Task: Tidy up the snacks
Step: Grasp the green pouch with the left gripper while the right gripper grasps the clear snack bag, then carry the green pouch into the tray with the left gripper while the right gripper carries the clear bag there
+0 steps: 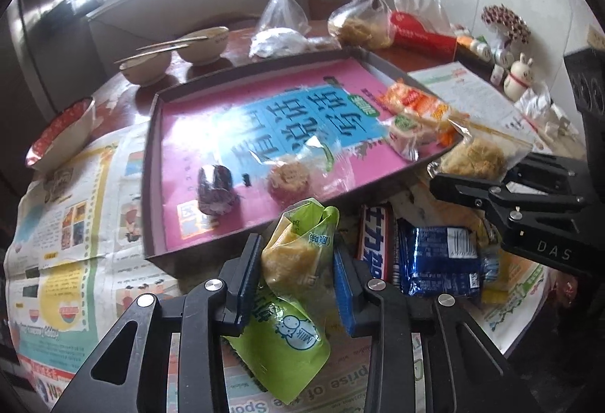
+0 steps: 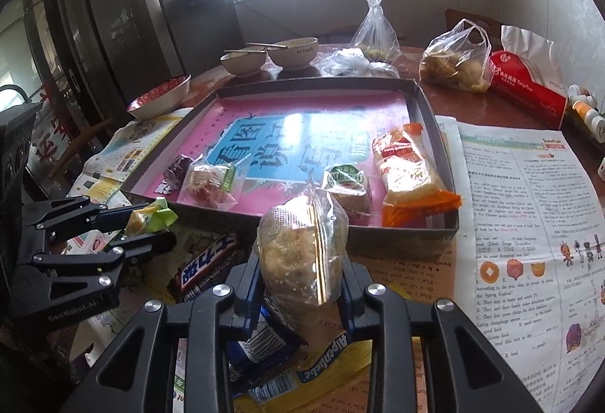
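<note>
**Both grippers hold a snack in front of the tray**

The left gripper (image 1: 297, 271) is clamped on a green snack packet (image 1: 291, 299); its blue pads (image 1: 342, 288) press the packet from both sides. The right gripper (image 2: 300, 286) grips a clear bag with a crumbly cake (image 2: 302, 254), held upright between its fingers.

In the right wrist view, the tray (image 2: 435, 231) with the pink and blue bottom lies at 12 o'clock from the held bag. Inside it, an orange packet (image 2: 412, 174) is at 1 o'clock near the right wall, a small green-labelled cake (image 2: 348, 186) just beside it, and a wrapped pastry (image 2: 210, 184) with a dark round snack (image 2: 177, 169) at 10 o'clock.

Outside the tray, on the newspaper (image 2: 522, 208), a chocolate bar (image 2: 206, 271) lies at 9 o'clock, and a blue packet (image 2: 261, 345) lies under the right gripper. Two bowls (image 2: 272, 57) stand behind the tray.
</note>
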The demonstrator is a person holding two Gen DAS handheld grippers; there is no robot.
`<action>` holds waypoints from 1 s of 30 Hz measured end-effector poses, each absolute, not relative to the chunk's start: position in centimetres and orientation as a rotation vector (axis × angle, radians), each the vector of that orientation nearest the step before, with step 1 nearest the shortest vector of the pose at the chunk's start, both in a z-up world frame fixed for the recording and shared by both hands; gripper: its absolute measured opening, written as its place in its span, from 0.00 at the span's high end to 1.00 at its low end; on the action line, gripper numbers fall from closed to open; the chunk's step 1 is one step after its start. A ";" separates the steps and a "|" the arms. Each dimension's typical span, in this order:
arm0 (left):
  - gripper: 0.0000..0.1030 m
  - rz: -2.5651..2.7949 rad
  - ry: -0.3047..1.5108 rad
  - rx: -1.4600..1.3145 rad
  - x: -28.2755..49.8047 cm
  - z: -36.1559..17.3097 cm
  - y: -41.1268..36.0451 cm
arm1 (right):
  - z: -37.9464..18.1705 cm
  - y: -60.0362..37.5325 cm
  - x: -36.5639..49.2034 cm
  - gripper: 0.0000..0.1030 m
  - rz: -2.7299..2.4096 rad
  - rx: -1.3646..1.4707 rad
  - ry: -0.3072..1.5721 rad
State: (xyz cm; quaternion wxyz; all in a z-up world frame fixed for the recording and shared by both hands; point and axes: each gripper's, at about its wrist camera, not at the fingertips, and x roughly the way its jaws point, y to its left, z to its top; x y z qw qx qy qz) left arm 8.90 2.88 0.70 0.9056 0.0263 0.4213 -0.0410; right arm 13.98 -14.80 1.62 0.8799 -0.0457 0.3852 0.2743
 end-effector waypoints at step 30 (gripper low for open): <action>0.65 0.023 0.698 -0.124 9.9 5.4 8.2 | 4.4 -15.8 15.0 0.68 0.539 -0.030 0.733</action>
